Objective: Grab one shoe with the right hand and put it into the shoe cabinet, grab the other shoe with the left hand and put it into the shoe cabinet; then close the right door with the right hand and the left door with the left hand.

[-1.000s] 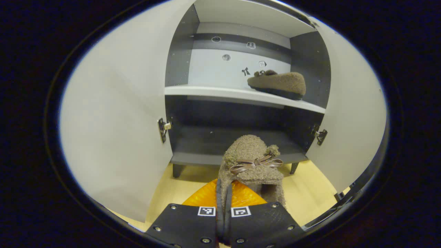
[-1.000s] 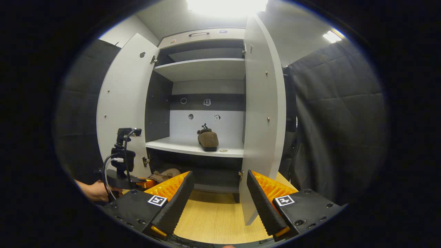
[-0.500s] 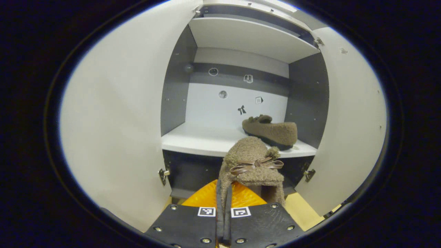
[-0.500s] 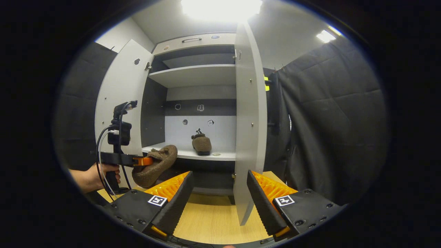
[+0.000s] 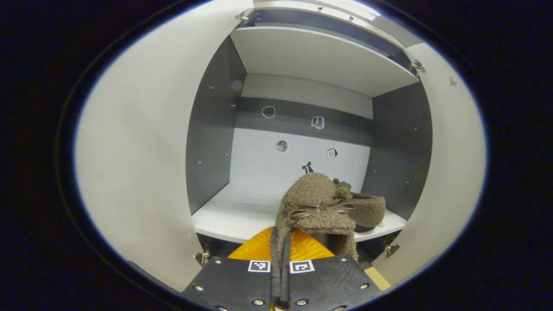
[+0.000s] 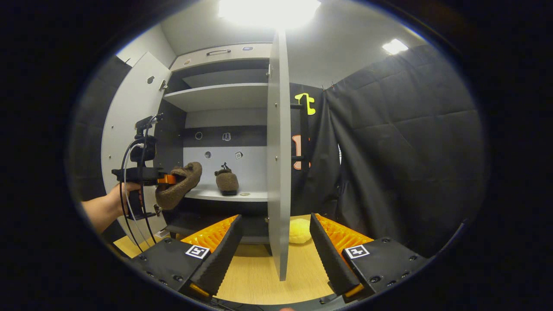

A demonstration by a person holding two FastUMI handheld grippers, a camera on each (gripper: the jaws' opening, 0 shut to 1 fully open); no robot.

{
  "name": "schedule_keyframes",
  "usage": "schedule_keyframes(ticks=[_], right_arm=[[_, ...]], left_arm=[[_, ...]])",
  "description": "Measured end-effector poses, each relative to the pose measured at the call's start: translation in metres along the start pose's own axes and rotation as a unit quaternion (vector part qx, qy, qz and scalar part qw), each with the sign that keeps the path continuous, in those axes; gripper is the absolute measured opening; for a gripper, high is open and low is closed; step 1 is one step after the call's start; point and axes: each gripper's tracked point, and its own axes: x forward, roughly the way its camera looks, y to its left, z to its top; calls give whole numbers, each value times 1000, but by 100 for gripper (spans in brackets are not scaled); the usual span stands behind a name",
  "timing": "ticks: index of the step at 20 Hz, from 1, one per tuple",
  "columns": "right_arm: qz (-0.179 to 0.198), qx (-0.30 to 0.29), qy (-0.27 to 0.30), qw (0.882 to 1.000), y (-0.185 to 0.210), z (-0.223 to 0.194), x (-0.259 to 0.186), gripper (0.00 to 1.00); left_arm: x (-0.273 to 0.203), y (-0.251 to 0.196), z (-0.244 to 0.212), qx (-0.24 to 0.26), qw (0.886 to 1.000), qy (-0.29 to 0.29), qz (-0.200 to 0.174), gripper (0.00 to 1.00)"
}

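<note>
Raised left claw (image 5: 280,259) clamped on shoe (image 5: 317,207) at shelf (image 5: 233,220), right claw (image 6: 274,246) apart.

- We see black quilted cloth (image 6: 402,142) walling the booth on the right.
- Pale wood floor (image 6: 259,276) runs underneath.
- Two ceiling lights (image 6: 268,6) glare above us on a grey ceiling (image 6: 332,47).

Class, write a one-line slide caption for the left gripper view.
Left gripper carries a fuzzy brown shoe toward the white shelf, where its mate sits.
</note>
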Motion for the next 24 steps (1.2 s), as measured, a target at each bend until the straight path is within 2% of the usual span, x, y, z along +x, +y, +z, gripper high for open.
schedule_keyframes(ticks=[8, 13, 14, 15, 16, 18, 19, 20, 24], right_arm=[[-33, -1, 3, 999, -3, -5, 1, 98], [-53, 8, 10, 999, -2, -8, 4, 98], [-54, 7, 9, 998, -1, -8, 6, 96], [-55, 5, 8, 998, 1, -7, 7, 98], [-55, 2, 7, 998, 3, -6, 9, 98], [-51, -2, 8, 999, 8, -5, 11, 98], [-49, -3, 8, 999, 11, -5, 11, 98], [-46, -4, 8, 999, 14, -4, 13, 98], [-39, -7, 1, 999, 21, -1, 18, 96]], left_arm=[[-1, 1, 2, -6, 1000, -10, 14, 1], [-1, 2, -2, -2, 1000, 5, 21, 1], [3, 2, -6, 3, 1000, 12, 22, 7], [11, -1, -11, 7, 999, 22, 23, 7], [21, -2, -19, 14, 999, 32, 28, 1], [29, 1, -26, 16, 999, 40, 33, 1], [28, -1, -25, 10, 999, 40, 23, 4], [30, 1, -25, 5, 999, 39, 21, 12], [18, 8, -21, 23, 999, 38, 29, 64]])
